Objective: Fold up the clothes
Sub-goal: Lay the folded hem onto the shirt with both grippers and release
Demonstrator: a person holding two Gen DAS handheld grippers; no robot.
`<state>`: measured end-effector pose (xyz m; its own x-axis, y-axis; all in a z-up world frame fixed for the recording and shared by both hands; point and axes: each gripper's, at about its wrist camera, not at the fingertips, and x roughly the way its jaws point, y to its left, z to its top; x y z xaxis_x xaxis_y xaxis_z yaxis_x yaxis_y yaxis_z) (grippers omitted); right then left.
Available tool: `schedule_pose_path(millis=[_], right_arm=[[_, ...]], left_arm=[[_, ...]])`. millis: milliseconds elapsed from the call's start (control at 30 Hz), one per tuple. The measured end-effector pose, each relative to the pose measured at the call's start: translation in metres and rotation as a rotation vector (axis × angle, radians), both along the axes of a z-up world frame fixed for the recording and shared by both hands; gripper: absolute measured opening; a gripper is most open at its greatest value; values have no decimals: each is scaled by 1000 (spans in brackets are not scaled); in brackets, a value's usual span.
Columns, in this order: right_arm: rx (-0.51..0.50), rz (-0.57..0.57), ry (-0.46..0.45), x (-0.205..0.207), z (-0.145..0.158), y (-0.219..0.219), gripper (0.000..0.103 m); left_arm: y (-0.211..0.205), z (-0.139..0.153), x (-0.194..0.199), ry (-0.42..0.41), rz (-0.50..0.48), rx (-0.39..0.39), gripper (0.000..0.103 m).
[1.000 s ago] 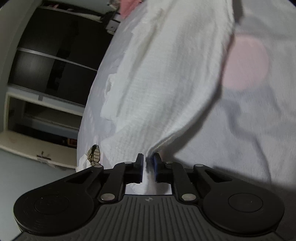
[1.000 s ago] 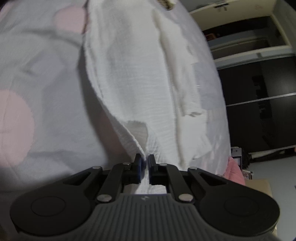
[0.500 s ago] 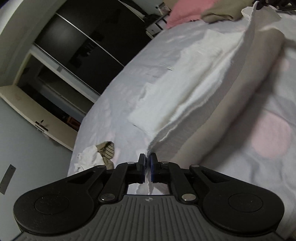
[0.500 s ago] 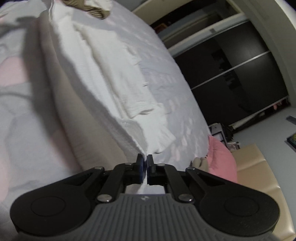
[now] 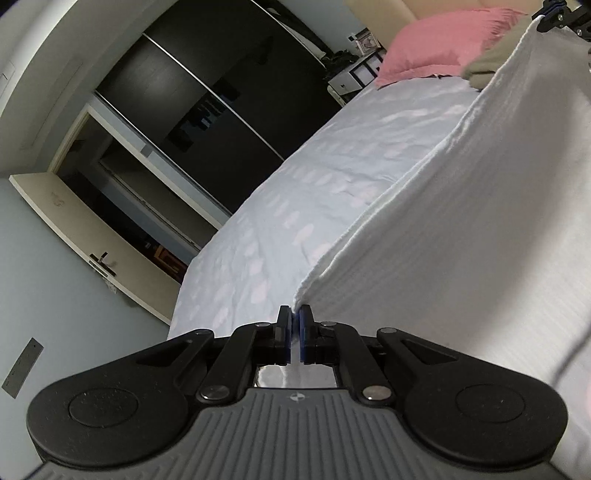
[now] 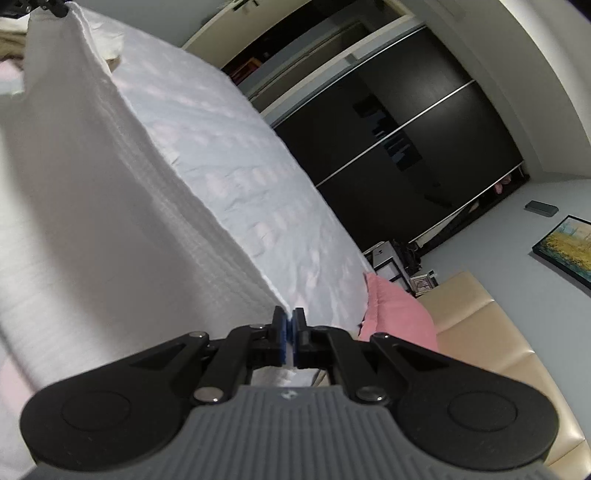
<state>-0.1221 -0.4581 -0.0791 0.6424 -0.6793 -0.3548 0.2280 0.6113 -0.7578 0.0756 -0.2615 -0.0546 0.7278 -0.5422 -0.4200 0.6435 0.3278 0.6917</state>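
A white textured garment (image 5: pixel 461 236) hangs stretched in the air between my two grippers, above the bed. My left gripper (image 5: pixel 294 317) is shut on one corner of it. My right gripper (image 6: pixel 289 320) is shut on the opposite corner of the white garment (image 6: pixel 92 206). In the left wrist view the right gripper (image 5: pixel 554 16) shows at the top right, at the far end of the cloth's upper edge. In the right wrist view the left gripper (image 6: pixel 44 5) shows at the top left. The cloth's lower part is out of view.
The bed (image 5: pixel 303 206) with a pale patterned cover lies below the cloth. A pink pillow (image 5: pixel 439 40) and a beige headboard (image 6: pixel 491 332) are at its head. A beige garment (image 5: pixel 484 72) lies near the pillow. Dark sliding wardrobe doors (image 6: pixel 399 147) stand beyond the bed.
Both grippers have lifted the white garment off the bed and tilted up. The cloth now hangs taut between them. The folded inner layers and the small striped item have gone out of view.
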Motion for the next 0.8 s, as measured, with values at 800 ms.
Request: schedule_pose_path(millis=[800], right_arm=[[193,-121,32,172,-46,-141,3]], left_arm=[[-167,-93,150,14,11,198,2]])
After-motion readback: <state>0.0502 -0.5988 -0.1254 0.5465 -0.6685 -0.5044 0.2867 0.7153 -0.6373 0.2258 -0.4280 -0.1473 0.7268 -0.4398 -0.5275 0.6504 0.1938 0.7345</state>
